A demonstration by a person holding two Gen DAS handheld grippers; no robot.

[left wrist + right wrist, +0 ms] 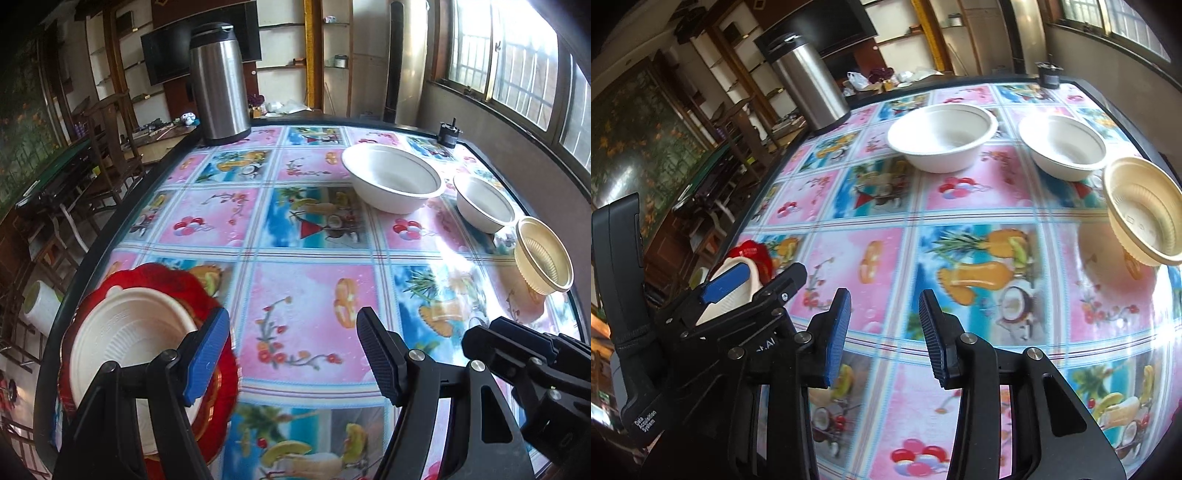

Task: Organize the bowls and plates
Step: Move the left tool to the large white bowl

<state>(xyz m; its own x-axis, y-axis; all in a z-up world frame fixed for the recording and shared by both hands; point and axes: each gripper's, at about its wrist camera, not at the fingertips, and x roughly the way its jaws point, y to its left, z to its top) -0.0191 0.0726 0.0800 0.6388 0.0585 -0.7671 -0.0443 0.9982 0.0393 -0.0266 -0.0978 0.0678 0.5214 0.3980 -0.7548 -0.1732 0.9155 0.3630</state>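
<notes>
A white plate (125, 339) lies on a red plate (173, 284) at the table's near left edge. My left gripper (291, 354) is open and empty just right of them, its left finger over the plates' rim. A large white bowl (391, 177), a smaller white bowl (484, 203) and a cream ribbed bowl (543, 254) stand along the far right. In the right wrist view my right gripper (884, 332) is open and empty above the tablecloth, with the large bowl (942, 136), small bowl (1063, 147) and cream bowl (1145, 210) ahead. The left gripper shows at its left.
A steel thermos jug (219, 81) stands at the table's far left corner. A small black object (448, 134) sits at the far right corner. The table (306, 295) has a colourful patterned cloth. A paper roll (40, 310) and chairs lie beyond the left edge.
</notes>
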